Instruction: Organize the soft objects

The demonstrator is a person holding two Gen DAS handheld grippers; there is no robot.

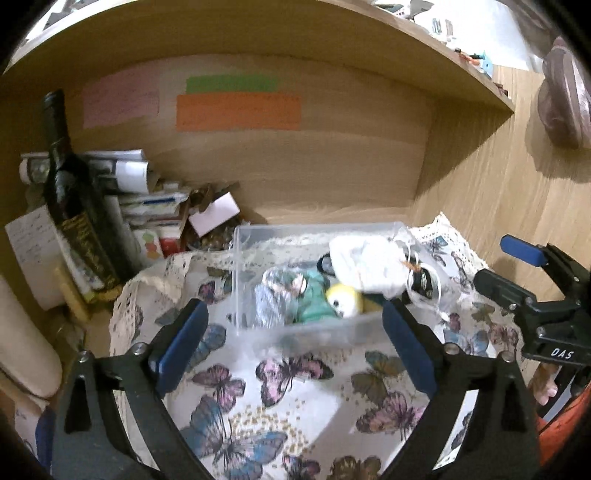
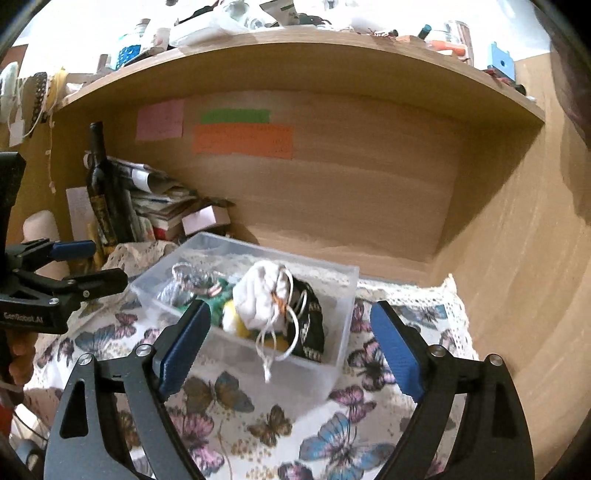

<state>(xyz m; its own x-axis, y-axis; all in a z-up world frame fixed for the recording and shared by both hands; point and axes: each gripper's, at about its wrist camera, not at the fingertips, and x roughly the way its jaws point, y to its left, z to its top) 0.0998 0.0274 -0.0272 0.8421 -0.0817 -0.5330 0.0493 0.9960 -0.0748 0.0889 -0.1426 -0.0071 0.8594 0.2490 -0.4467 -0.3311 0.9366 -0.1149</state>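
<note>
Sitting just ahead of both grippers, a clear plastic bin [image 1: 314, 328] rests on a butterfly-print cloth [image 1: 295, 398] w/ lace edging. Left gripper [image 1: 295, 343] is spread wide, nothing between its blue pads; the bin's near wall lies between & just beyond the fingertips. Right gripper [image 2: 288, 350] is likewise wide apart & empty, bin's near corner between its fingers.

Inside the bin: a white drawstring pouch [image 2: 262, 299] on top, cords hanging over the near wall; a dark printed fabric item [image 2: 314, 325] to its right; a yellow soft toy [image 1: 345, 299] & a teal cloth piece [image 1: 314, 299] beneath; a silvery crinkled item [image 1: 273, 299] at the far-left end.

Around: beyond-left of the bin, a dark wine bottle [image 1: 70, 206] leans vs. a messy stack of papers & boxes [image 1: 147, 206], close to the bin's left corner. Behind stands a wooden alcove wall [image 2: 369, 192] carrying pink, green & orange sticky notes [image 2: 243, 142]. A cluttered shelf top [image 2: 258, 22] runs overhead.
</note>
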